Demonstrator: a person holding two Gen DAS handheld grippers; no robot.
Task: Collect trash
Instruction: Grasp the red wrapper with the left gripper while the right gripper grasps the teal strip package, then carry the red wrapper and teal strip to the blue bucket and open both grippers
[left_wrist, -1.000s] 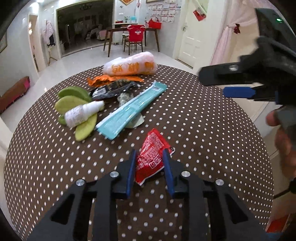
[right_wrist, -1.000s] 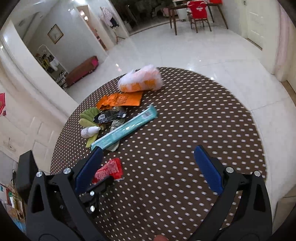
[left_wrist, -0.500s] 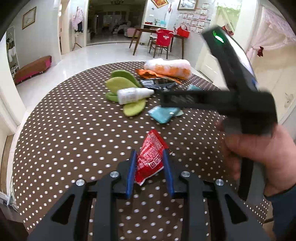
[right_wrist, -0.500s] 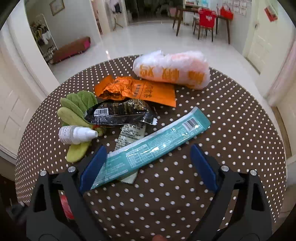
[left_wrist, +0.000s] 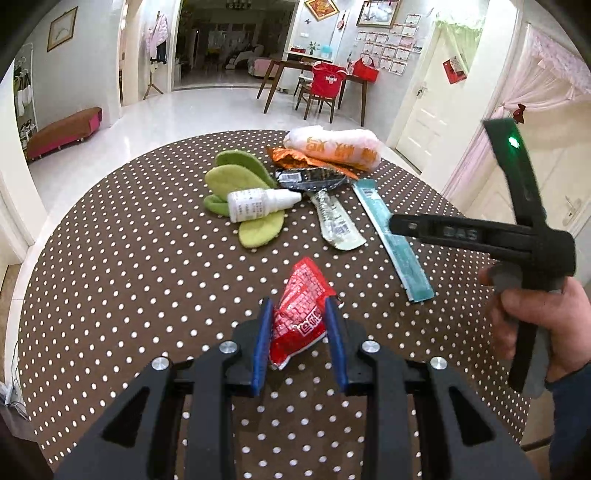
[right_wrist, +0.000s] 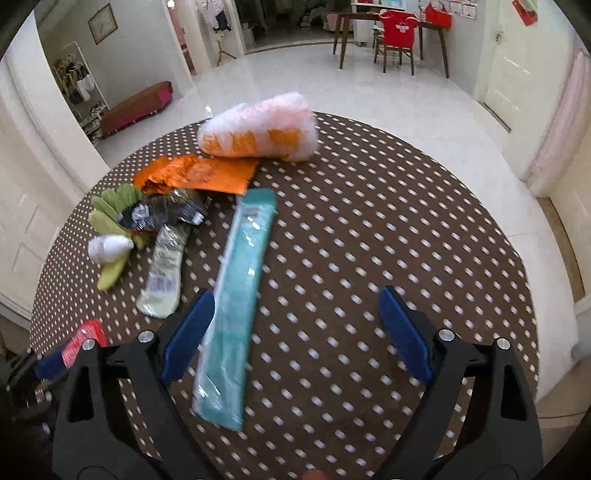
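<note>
Squeezing a crinkly red snack wrapper, the left claw sits near the counter's near edge. The right claw is wide open over a long teal plastic wrapper lying toward the counter's middle.

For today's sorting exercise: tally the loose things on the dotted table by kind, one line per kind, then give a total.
Flat wrappers: 5 (red, teal, orange, black, pale clear)
White plastic bag: 1
Dropper bottle: 1
Green leaf mat: 1
Total: 8
</note>
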